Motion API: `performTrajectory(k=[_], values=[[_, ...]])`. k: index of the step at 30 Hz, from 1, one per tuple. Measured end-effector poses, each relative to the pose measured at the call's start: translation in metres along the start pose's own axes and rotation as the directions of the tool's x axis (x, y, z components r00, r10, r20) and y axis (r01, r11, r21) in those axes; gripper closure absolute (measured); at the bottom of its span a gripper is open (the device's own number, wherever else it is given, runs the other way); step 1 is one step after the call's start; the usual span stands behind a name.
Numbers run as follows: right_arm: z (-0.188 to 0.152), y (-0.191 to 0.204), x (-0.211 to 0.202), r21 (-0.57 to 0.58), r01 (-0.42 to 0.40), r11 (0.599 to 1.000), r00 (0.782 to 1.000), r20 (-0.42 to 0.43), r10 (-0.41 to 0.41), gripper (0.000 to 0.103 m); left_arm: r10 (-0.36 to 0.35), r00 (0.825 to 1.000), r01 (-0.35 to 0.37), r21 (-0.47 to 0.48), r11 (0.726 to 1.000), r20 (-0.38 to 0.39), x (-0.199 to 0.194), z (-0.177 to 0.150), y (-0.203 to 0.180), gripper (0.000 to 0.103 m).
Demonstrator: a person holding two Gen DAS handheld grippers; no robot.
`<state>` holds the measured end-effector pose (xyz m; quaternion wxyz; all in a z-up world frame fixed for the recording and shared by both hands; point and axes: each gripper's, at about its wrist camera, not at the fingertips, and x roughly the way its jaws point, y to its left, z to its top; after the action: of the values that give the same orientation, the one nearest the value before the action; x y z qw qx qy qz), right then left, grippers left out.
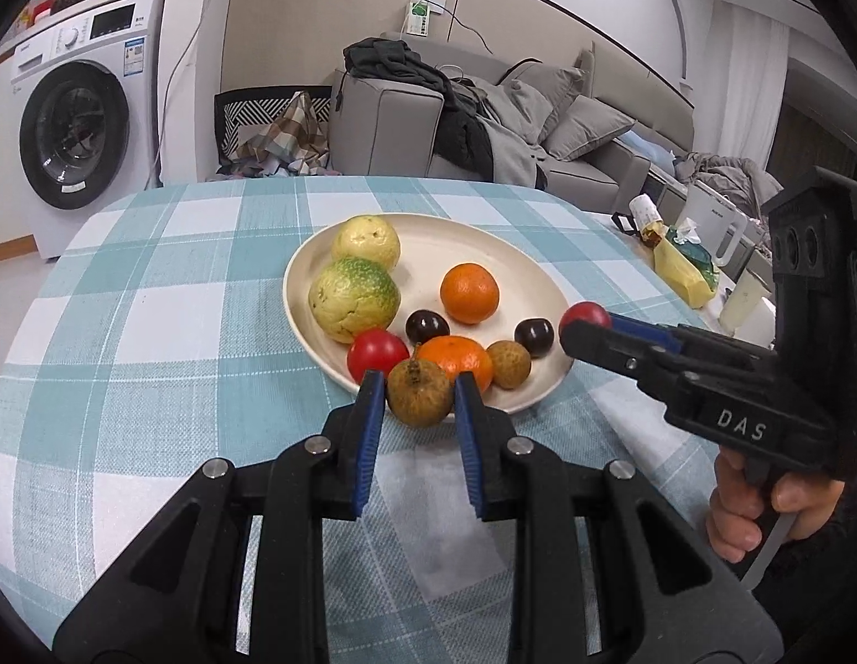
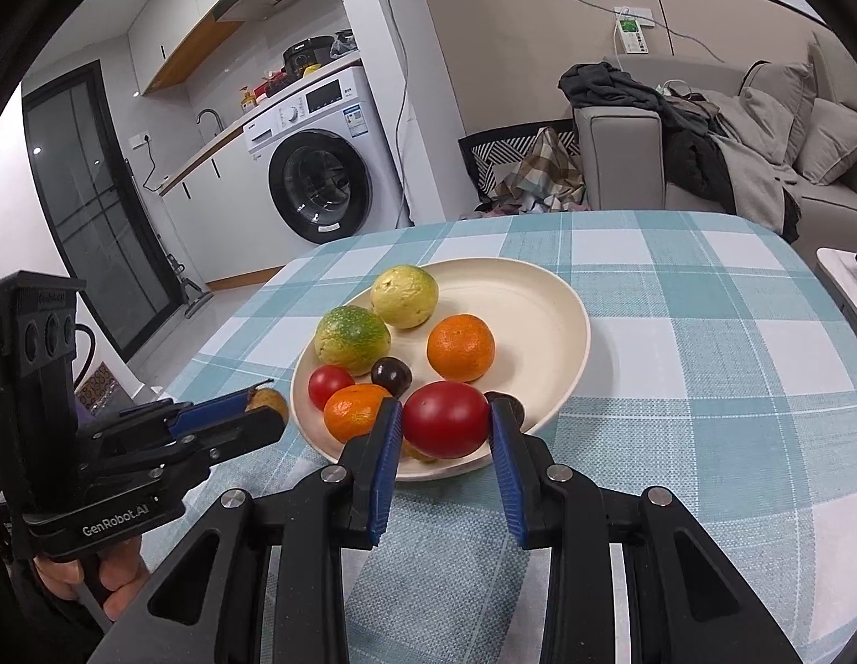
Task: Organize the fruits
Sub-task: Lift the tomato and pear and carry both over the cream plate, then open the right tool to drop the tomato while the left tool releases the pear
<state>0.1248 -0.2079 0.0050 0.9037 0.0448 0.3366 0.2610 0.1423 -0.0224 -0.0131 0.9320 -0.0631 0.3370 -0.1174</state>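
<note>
Brown longan (image 1: 419,393) sits low-centre in left wrist view, at near rim of cream plate (image 1: 428,232), clamped between blue pads of left gripper (image 1: 420,387). Red tomato (image 2: 446,419) sits low-centre in right wrist view, over plate's near edge, pinched by right gripper (image 2: 445,420). Plate carries two green-yellow fruits, two oranges, dark cherries, second tomato. Checked blue tablecloth (image 1: 151,332) underneath.

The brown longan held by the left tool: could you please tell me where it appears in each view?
Left wrist view: the brown longan sits bottom centre, between the left tool's blue pads.
Right wrist view: it peeks out at centre left, at that tool's tip, beside the plate.
Shared landmark: the cream plate.
</note>
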Motion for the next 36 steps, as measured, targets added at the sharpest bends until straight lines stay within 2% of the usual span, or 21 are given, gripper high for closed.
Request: performTrajectory(k=[4, 14, 23, 33, 36], values=[[0.0, 0.0, 0.001, 0.002, -0.002, 1.0, 1.0, 0.001, 0.002, 0.07, 0.023, 1.0, -0.023, -0.002, 1.0, 0.011, 0.008, 0.008, -0.006, 0.08], [0.001, 0.001, 0.003, -0.002, -0.003, 1.0, 1.0, -0.005, 0.003, 0.07, 0.017, 0.999, -0.018, 0.007, 1.0, 0.049, 0.027, 0.03, -0.015, 0.08], [0.007, 0.001, 0.007, 0.013, 0.006, 1.0, 1.0, 0.011, -0.006, 0.07, 0.035, 0.998, -0.035, 0.009, 0.999, 0.043, 0.034, 0.029, -0.012, 0.08], [0.012, -0.003, 0.023, 0.044, -0.016, 0.999, 0.999, -0.049, 0.018, 0.07, 0.043, 0.998, -0.043, 0.0, 0.999, 0.04, 0.038, 0.027, -0.008, 0.08], [0.012, -0.005, 0.024, 0.062, -0.016, 0.998, 0.999, -0.044, 0.019, 0.07, 0.042, 0.998, -0.042, 0.001, 0.999, 0.04, 0.038, 0.027, -0.008, 0.08]])
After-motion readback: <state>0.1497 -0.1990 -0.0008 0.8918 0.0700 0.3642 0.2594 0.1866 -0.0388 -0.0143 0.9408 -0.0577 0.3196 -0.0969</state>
